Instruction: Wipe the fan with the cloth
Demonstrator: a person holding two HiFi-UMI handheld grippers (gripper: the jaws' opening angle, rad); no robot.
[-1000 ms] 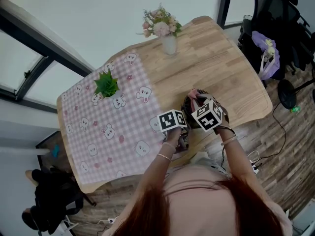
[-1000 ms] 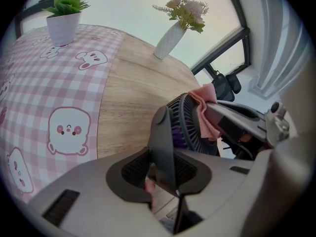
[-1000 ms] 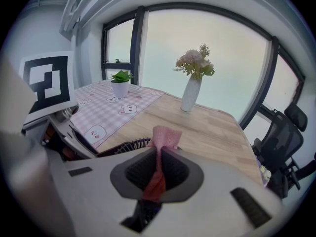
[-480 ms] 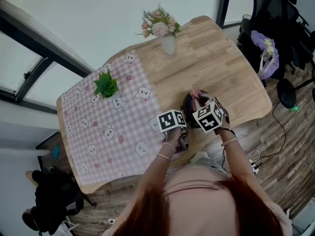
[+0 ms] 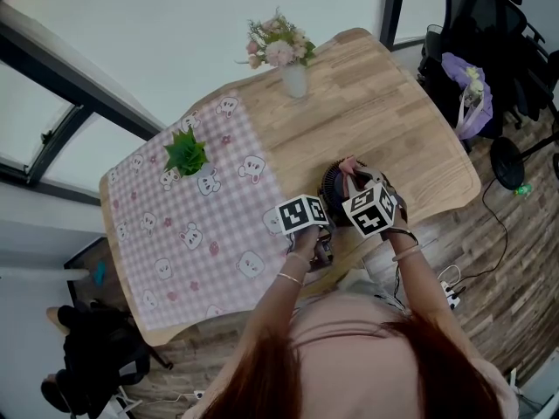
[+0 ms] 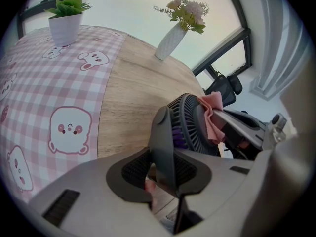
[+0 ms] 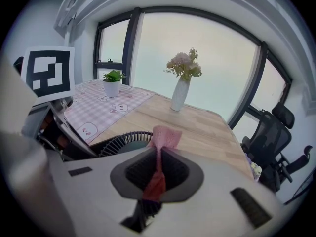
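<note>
A small black desk fan (image 5: 336, 184) stands near the front edge of the wooden table (image 5: 393, 120). In the left gripper view my left gripper (image 6: 165, 169) is shut on the fan's upright stand (image 6: 164, 147), with the round grille (image 6: 190, 125) just beyond. A pink cloth (image 7: 163, 138) is pinched in my right gripper (image 7: 157, 179), which is shut on it. The cloth (image 6: 212, 117) lies against the grille's front face. In the head view both marker cubes hide the jaws; the cloth (image 5: 348, 166) peeks out above the right gripper (image 5: 365, 201), beside the left gripper (image 5: 316, 234).
A pink checked tablecloth with bear prints (image 5: 188, 225) covers the table's left half. A small potted green plant (image 5: 188, 152) stands on it. A white vase of flowers (image 5: 293, 77) stands at the far edge. A black office chair (image 5: 489, 33) is to the right.
The cloth and right gripper have shifted only slightly against the fan. The left gripper keeps its hold on the stand.
</note>
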